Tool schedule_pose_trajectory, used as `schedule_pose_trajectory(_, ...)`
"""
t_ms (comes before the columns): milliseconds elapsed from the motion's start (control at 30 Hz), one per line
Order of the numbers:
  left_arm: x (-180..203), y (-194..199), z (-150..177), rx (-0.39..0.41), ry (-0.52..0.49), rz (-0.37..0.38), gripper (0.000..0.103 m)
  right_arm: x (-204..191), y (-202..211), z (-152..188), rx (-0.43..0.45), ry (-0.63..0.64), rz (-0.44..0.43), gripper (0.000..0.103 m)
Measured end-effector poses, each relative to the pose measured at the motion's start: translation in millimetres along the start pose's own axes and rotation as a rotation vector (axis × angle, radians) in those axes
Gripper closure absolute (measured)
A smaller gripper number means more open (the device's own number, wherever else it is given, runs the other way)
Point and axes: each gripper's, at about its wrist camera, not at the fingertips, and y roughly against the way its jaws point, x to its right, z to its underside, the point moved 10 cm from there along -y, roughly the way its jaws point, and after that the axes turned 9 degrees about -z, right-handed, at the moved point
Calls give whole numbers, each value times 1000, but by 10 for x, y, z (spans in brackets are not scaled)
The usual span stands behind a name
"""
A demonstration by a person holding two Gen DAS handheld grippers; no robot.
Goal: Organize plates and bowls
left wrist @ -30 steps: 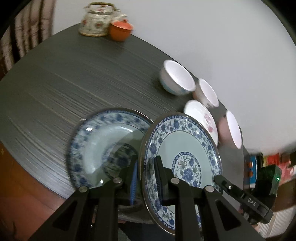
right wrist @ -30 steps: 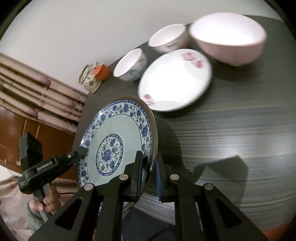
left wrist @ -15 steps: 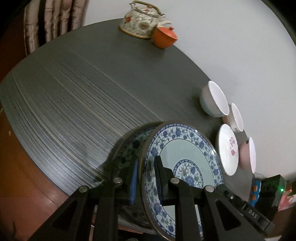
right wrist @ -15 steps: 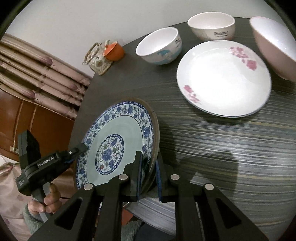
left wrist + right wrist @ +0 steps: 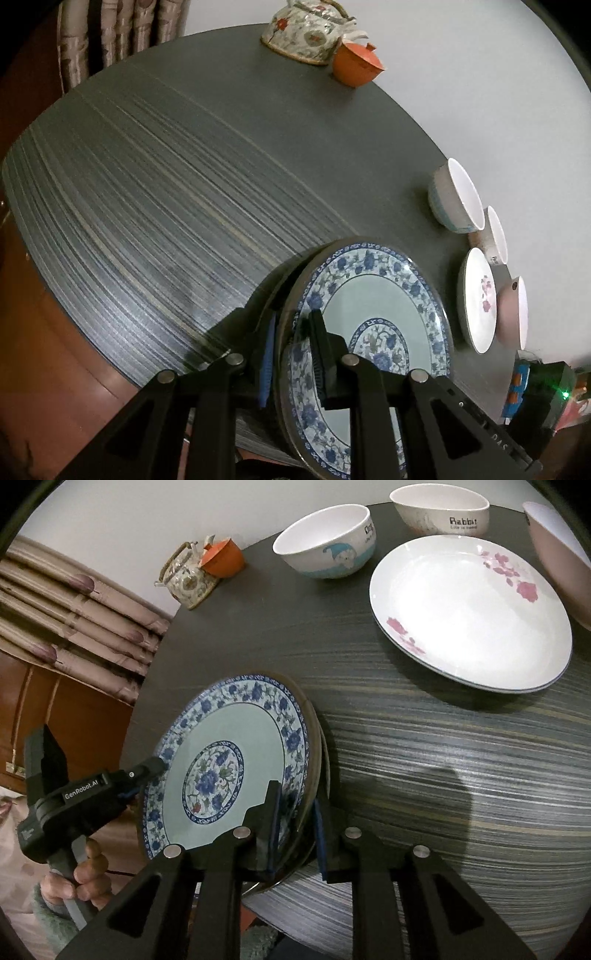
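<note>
Claws (image 5: pixel 291 354) (image 5: pixel 295 834) both clamped on blue-patterned plate (image 5: pixel 236 760), white plate (image 5: pixel 469 613) and bowls (image 5: pixel 325 542) beyond.

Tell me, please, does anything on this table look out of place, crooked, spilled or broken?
No spill or damage shows. The blue-patterned plate is gripped at its rim by both the left gripper and the right gripper, over a second plate near the table edge. The bowls and white floral plate sit normally.

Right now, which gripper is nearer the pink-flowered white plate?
Right. The right gripper grips the blue plate's rim on the side facing the white plate; the left gripper holds the opposite rim, farther away.
</note>
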Motion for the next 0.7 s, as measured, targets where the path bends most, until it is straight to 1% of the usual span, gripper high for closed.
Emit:
schedule_pose_trajectory(133,-3,-12,12,0,-3,-8,85,-44,-39,12,-2,30,23,84)
schedule_pose_trajectory(267,-2,-12,11,6,-13,-26,84,-79,-63,12,2,48,40,78)
schedule_pose_trajectory(400,15,-28,17,16,-29,-61,82,-138,-76,33,-1,72,61,71)
schedule_pose_trajectory(533,2,-37,21,26,-43,-94,80,-214,-117,51,-17,122,112,63)
schedule_pose_trajectory(633,10,-65,33,34,-66,-136,80,-260,-155,77,-25,154,139,56)
schedule_pose_trajectory(700,25,-94,50,33,-84,-162,80,-276,-174,79,-28,170,162,55)
